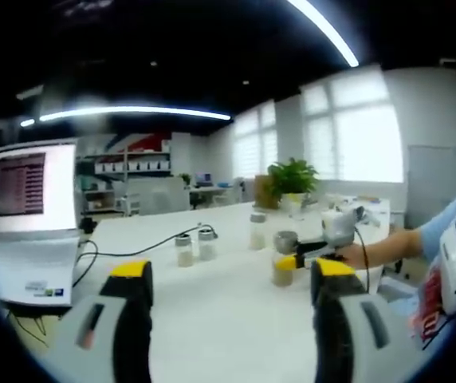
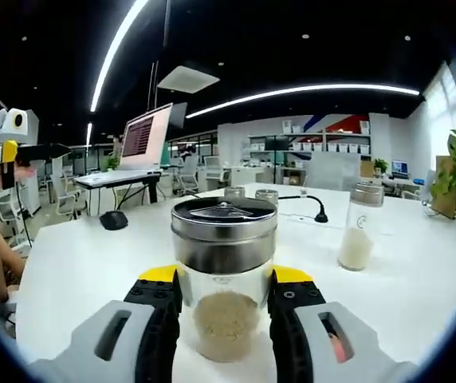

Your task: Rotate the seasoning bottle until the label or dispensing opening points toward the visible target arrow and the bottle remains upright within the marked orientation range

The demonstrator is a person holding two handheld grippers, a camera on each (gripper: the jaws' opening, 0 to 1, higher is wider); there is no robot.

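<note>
Right gripper (image 2: 224, 299) clamped on bottle (image 2: 224, 275), frame centre, upright, axis vertical; facing unclear. Left gripper (image 1: 232, 279) wide open, empty, lower frame. Five bottles on table (image 1: 212, 311); one laptop (image 1: 33, 215).

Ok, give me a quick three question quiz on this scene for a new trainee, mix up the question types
1. True or false: the right gripper has its jaws on either side of a glass bottle with a metal lid.
2. Multiple choice: what is inside that bottle? A) red liquid B) pale grainy seasoning C) nothing
3. Fill in the blank: in the left gripper view, the left gripper is open over the white table, with a ______ standing open to its left.

Key: 1 true; 2 B; 3 laptop
</note>
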